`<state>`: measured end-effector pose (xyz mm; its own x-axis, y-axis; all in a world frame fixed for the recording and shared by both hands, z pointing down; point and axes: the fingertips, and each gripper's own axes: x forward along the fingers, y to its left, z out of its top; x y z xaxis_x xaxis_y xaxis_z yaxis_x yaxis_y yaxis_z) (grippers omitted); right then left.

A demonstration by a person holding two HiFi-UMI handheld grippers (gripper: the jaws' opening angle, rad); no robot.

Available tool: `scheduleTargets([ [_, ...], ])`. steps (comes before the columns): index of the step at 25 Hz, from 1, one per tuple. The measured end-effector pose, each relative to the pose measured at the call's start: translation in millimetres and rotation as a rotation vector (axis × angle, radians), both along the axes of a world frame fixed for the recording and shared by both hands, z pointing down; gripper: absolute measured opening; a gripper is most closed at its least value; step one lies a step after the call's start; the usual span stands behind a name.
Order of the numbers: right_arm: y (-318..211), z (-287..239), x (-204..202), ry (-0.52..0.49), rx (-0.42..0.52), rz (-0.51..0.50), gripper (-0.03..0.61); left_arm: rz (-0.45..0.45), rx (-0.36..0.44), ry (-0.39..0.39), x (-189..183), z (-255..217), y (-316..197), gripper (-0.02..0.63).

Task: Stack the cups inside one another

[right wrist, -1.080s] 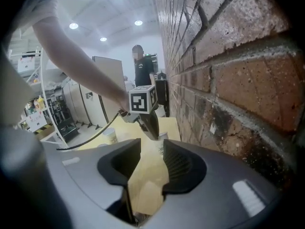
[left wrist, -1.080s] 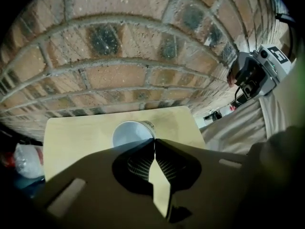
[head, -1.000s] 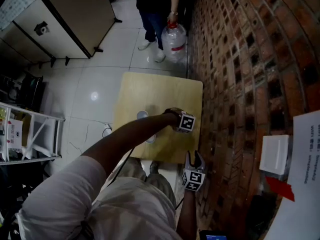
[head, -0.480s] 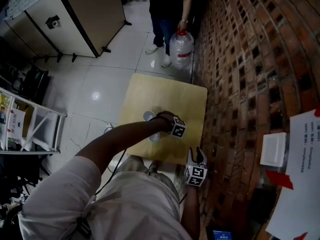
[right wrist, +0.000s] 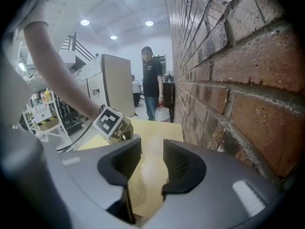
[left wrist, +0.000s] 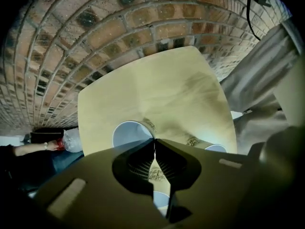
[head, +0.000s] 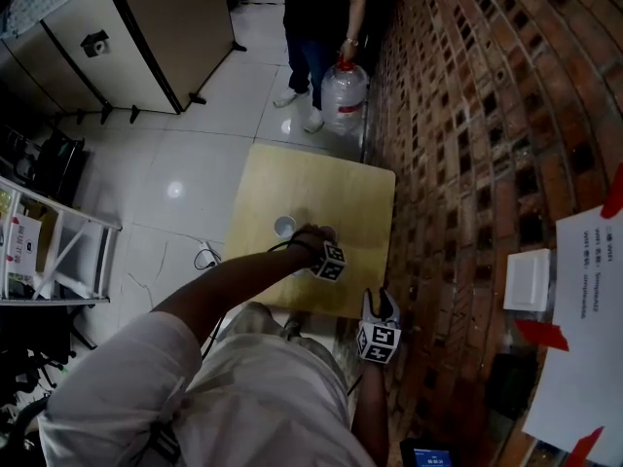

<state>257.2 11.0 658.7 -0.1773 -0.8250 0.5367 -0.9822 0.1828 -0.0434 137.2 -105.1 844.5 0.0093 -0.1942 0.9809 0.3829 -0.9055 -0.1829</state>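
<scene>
A small wooden table (head: 321,178) stands against the brick wall. One paper cup (head: 283,226) stands upright on it, left of my left hand. My left gripper (head: 324,258) points steeply down over the table's near part and hides whatever lies under it. In the left gripper view its jaws (left wrist: 154,143) are shut tip to tip, and I see no cup wall between them. Three upright cups show below: one at left (left wrist: 129,133), one at right (left wrist: 215,148), one through the slot behind the tips (left wrist: 156,174). My right gripper (head: 379,302) (right wrist: 152,149) hovers open and empty at the table's near right corner.
The brick wall (head: 467,115) runs along the table's right side. A person with a large water jug (head: 343,86) stands beyond the far edge. A cabinet (head: 127,27), a white rack (head: 49,261) and a cable (head: 204,256) are on the floor at left.
My left gripper has moved left along the table's near part and tipped further down, now covering the nearer cup. The right gripper has stayed put.
</scene>
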Motion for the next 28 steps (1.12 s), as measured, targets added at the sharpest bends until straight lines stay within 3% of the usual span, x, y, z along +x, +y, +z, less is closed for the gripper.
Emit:
scheduleTargets([
  [9, 7.2, 3.0, -0.7, 0.000, -0.010, 0.016, 0.152, 0.005, 0.072, -0.001, -5.0, 12.4, -4.8, 0.031],
  [16, 0.9, 0.6, -3.9, -0.005, -0.003, 0.003, 0.150, -0.090, 0.017, 0.084, -1.3, -4.5, 0.5, 0.162],
  [20, -9.6, -7.6, -6.3, 0.002, 0.015, -0.021, 0.152, -0.233, -0.006, 0.258, -1.0, -45.5, -1.2, 0.258],
  [28, -33.6, -31.3, -11.2, 0.014, 0.066, -0.068, 0.152, -0.750, -0.127, 0.762, -57.1, -149.2, -9.7, 0.265],
])
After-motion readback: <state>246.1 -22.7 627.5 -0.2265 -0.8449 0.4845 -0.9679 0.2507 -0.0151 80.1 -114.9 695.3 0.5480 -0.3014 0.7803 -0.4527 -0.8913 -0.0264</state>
